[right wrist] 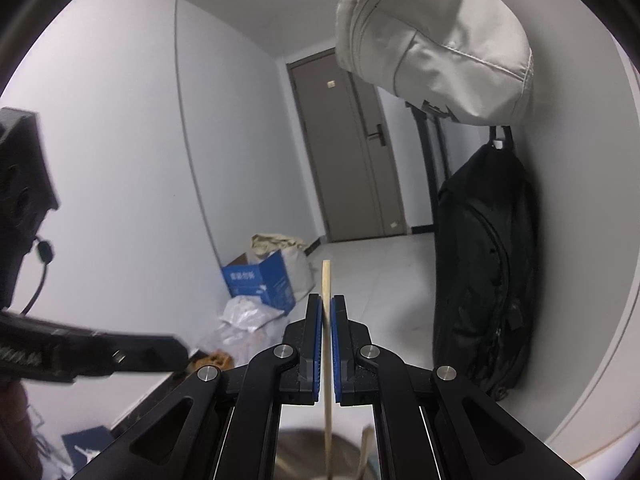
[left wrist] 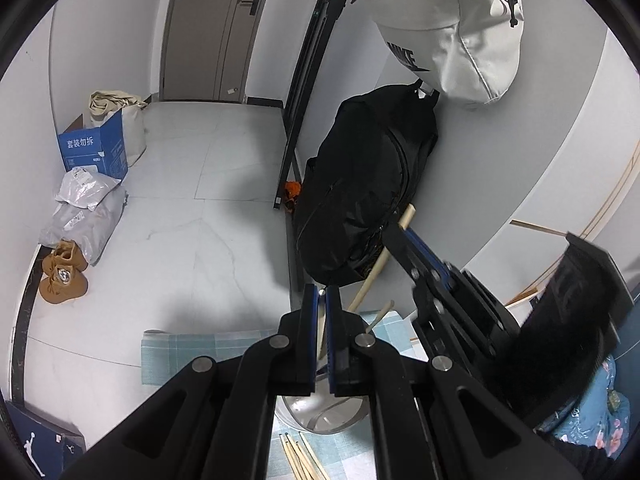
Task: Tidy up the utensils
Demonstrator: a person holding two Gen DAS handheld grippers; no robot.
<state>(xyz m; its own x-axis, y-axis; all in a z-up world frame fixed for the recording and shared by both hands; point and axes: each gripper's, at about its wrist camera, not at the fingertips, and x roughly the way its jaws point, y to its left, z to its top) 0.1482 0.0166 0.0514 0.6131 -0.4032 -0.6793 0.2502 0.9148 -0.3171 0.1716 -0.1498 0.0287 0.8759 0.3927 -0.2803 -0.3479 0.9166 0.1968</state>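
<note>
My left gripper (left wrist: pixel 322 294) is shut on a pale wooden chopstick (left wrist: pixel 321 336) that stands in a round metal cup (left wrist: pixel 320 412) below it. My right gripper (right wrist: pixel 327 300) is shut on another wooden chopstick (right wrist: pixel 327 280), held upright with its lower end inside the same cup (right wrist: pixel 296 456). In the left wrist view the right gripper (left wrist: pixel 404 236) shows with its chopstick (left wrist: pixel 370 280) slanting down into the cup. Several loose chopsticks (left wrist: pixel 300 456) lie on a light blue checked mat (left wrist: pixel 180 356). The left gripper's finger (right wrist: pixel 120 356) shows blurred at the left of the right wrist view.
A black backpack (left wrist: pixel 360 184) and a white Nike bag (left wrist: pixel 448 28) hang on the wall behind. A blue box (left wrist: pixel 94 152), grey parcels (left wrist: pixel 84 216) and brown shoes (left wrist: pixel 64 276) sit on the tiled floor at the left. A blue flowered cloth (left wrist: pixel 592 420) is at the right.
</note>
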